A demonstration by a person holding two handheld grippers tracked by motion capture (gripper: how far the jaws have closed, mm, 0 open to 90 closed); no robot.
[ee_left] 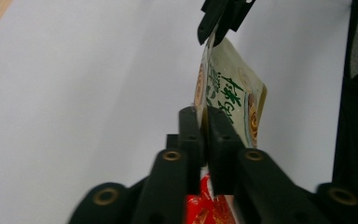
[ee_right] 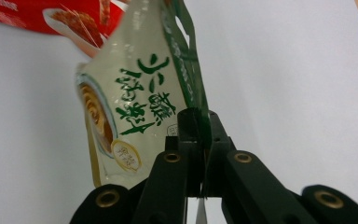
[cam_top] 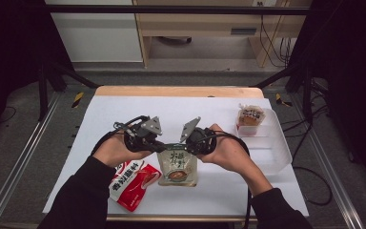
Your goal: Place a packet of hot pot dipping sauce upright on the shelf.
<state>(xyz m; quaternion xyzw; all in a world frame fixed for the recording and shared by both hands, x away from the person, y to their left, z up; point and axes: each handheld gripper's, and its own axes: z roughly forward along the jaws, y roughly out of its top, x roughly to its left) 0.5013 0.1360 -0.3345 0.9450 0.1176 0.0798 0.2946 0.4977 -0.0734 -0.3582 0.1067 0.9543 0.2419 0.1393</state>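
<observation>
Pale green-lettered pouch [cam_top: 177,168] is held at its top edge near the table's front, between both grippers. Left gripper [cam_top: 158,144] is clamped on the pouch's left top corner; right gripper [cam_top: 187,145] is clamped on its right. A red packet [cam_top: 132,183] lies just left, touching. A clear tray [cam_top: 276,148] with another packet [cam_top: 250,117] sits well apart, right.

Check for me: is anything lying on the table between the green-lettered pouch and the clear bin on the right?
Nothing visible. The green-lettered pouch, pinched at its top edge by both grippers' jaws, has bare white table between it and the clear bin. The red pouch lies on the other side.
</observation>
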